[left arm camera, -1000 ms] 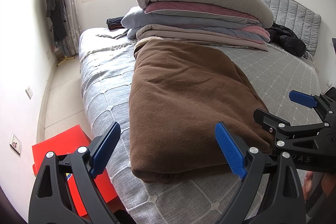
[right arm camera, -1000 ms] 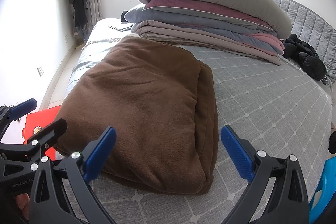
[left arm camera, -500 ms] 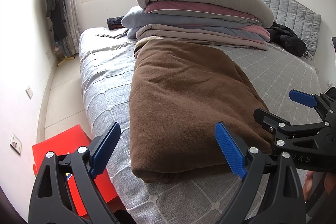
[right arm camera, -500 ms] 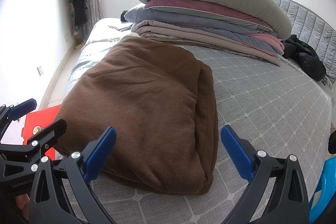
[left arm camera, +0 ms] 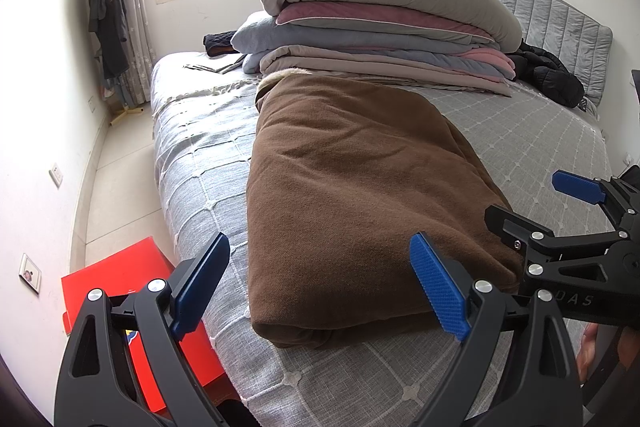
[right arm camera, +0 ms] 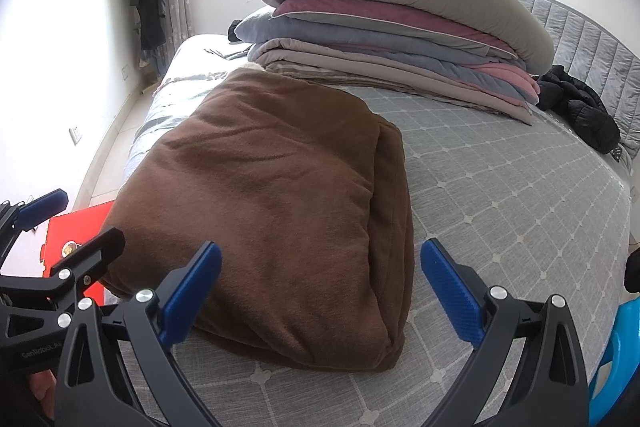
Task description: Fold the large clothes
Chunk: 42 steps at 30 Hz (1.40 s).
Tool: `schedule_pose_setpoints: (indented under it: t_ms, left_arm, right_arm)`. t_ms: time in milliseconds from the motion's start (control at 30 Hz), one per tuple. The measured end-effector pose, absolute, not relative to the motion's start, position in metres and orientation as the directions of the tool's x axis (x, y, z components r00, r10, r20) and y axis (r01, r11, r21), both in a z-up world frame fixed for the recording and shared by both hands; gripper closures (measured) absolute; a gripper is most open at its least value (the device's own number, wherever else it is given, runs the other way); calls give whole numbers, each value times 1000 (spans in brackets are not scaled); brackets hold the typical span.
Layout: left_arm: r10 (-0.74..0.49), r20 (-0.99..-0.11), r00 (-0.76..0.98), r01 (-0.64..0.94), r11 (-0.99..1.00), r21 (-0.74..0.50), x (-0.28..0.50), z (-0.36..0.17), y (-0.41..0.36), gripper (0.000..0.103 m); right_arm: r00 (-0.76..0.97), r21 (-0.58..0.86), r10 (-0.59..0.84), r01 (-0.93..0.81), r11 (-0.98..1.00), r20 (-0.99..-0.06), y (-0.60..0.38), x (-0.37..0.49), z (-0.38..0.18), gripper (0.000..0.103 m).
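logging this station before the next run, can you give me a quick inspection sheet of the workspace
Surface: grey quilted bed cover, mostly flat.
Job's things: brown blanket folded into a thick bundle, lying on the bed.
Clutter: stack of folded bedding behind it; black jacket by the headboard.
Grippers: left gripper and right gripper both open, holding nothing.
Cables: nothing seen.
Surroundings: red box on the floor, dark clothes hanging by the window.

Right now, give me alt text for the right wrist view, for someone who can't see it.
A folded brown blanket lies on a grey quilted bed, with the open right gripper poised just before its near edge. Behind it sits a stack of folded bedding; the left gripper shows at the left edge.
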<state>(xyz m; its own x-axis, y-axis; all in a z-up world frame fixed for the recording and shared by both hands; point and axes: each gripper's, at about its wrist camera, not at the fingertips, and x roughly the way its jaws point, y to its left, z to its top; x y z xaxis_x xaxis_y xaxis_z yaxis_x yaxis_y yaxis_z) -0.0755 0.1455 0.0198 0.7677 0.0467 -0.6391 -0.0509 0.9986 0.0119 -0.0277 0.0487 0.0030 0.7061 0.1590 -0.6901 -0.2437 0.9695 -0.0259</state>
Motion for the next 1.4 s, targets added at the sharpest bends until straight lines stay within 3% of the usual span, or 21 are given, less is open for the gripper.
schedule_pose_setpoints:
  t_ms: [1400]
  left_arm:
    - [55,-641,766,-58,998,16,-77,17,147,15]
  right_arm:
    - [696,-30,161,-254,967,-699,43,-25,2,7]
